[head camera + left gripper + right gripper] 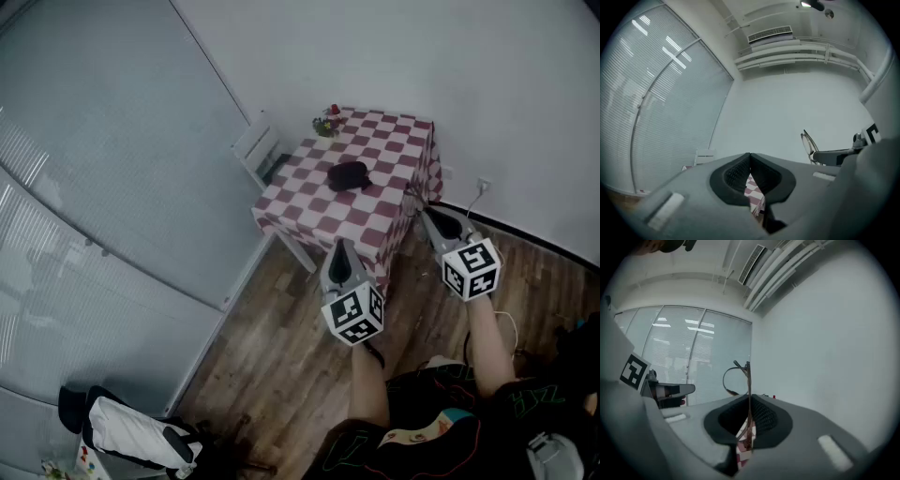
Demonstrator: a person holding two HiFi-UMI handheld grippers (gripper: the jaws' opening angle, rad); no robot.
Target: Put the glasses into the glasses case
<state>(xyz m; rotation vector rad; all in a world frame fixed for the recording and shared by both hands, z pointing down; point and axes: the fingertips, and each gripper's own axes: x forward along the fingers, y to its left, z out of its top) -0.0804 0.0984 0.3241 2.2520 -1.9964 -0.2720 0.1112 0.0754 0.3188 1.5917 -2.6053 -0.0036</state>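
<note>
A black glasses case (348, 175) lies near the middle of a table with a red-and-white checked cloth (384, 220). My right gripper (424, 214) hangs in the air just off the table's near right corner, shut on a thin-framed pair of glasses (738, 375). One temple runs down between its pads and the lens sticks up above the tips. The same glasses (807, 146) show in the left gripper view. My left gripper (341, 246) hovers before the table's near edge, shut with nothing in it (750, 157). Both grippers are well short of the case.
A white chair (255, 145) stands at the table's left side. Small items, one red (327, 122), sit on the far left corner of the table. A wall socket with a cable (483, 186) is to the right. Blinds cover the left wall. A bag (131, 436) lies on the wooden floor.
</note>
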